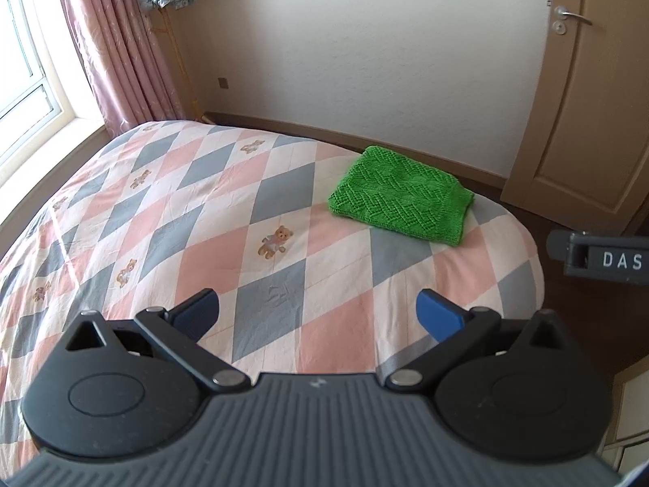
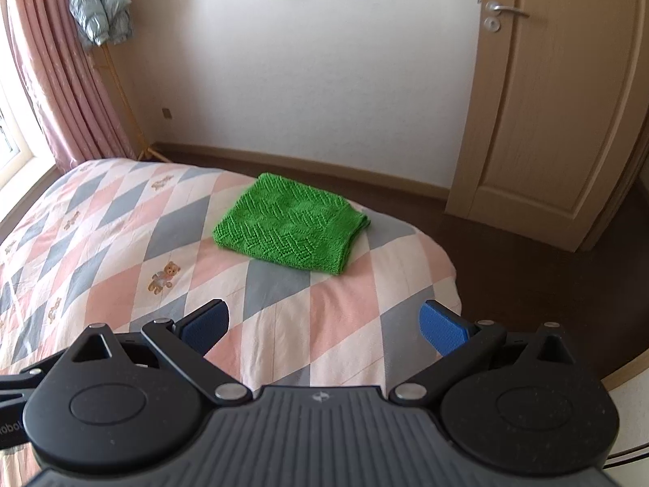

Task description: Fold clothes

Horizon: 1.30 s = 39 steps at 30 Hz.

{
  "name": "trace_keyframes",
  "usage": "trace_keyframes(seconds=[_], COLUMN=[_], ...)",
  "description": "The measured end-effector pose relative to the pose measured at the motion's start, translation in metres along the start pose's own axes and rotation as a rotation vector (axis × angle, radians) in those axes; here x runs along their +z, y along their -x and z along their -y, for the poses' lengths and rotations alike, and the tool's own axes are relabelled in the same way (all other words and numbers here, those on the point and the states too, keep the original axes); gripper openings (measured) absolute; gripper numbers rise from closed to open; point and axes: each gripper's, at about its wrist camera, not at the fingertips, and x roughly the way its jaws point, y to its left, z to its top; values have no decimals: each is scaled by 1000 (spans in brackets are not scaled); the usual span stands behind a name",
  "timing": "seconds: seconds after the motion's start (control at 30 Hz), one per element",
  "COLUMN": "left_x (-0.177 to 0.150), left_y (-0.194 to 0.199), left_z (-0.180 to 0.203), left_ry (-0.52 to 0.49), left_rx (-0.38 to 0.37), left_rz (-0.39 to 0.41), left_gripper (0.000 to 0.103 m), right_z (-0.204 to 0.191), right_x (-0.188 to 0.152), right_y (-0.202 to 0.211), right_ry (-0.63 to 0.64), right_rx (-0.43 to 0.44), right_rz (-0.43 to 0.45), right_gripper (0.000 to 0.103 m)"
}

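Both grippers spread wide, empty, hovering over the near end of the bed; green knit sweater folded, lying near the bed's far right corner.

Left gripper: blue pads apart, nothing between them. Right gripper: same. The left wrist view alone catches the window and a grey part marked "DAS" at its right edge. The right wrist view shows more of the door and dark floor. Both views show the diamond-patterned quilt, pink curtain and hanging jacket.

Left tongs, right tongs: black linkage arms, silver pivot screws, blue textured pads, grey ribbed body, round black discs.
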Motion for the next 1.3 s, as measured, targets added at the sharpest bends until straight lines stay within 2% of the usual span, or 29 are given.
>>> trace_keyframes(seconds=[0.3, 0.53, 1.3], left_x=[39, 57, 102], left_y=[-54, -81, -133], left_z=[20, 30, 48], left_ry=[4, 11, 27], left_rx=[-7, 4, -10], left_rz=[-58, -95, -122], left_gripper=[102, 102, 102], right_z=[13, 20, 28], right_x=[32, 48, 85], right_y=[-60, -92, -145], right_ry=[20, 35, 50], right_rx=[-10, -10, -12], right_rz=[-62, -101, -136], right_gripper=[103, 103, 103])
